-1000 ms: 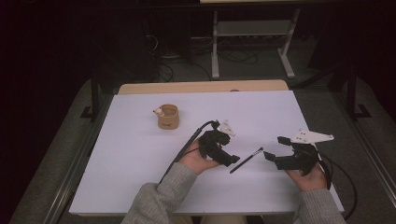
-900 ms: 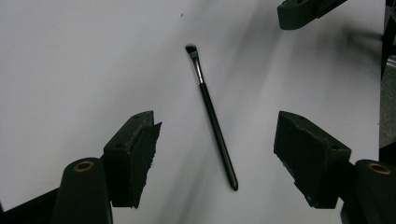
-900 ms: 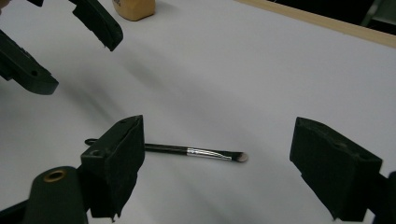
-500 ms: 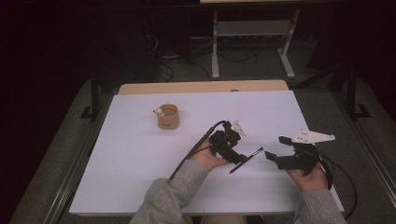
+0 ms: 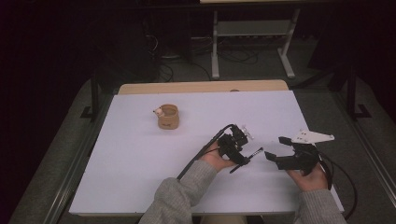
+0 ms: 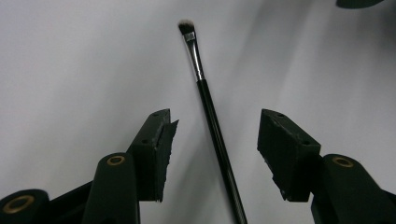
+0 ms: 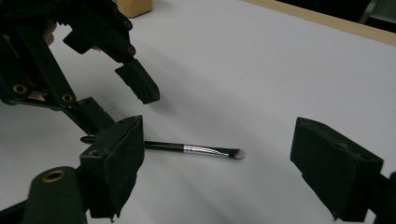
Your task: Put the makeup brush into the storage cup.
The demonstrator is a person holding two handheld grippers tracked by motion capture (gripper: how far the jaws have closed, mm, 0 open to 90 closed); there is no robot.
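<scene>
On the white tabletop (image 5: 140, 158) lies a slim black-handled makeup brush (image 6: 212, 126) — between the left tool (image 6: 212, 154)'s jaws, which have just been closing, pads not touching. Right tool (image 5: 280, 150) gapes beside it — empty.

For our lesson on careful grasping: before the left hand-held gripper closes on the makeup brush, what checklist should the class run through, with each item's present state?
1. Makeup brush lies flat on the white table: ok.
2. Handle sits between the left hand-held gripper jaws: ok.
3. Pads press on the handle: not ok; the jaws have just been closing, with gaps on both sides.
4. Right hand-held gripper open and apart from the brush: ok.
5. Wooden cup far from the brush: ok.
6. Jaws low enough to catch the handle: cannot tell.
</scene>
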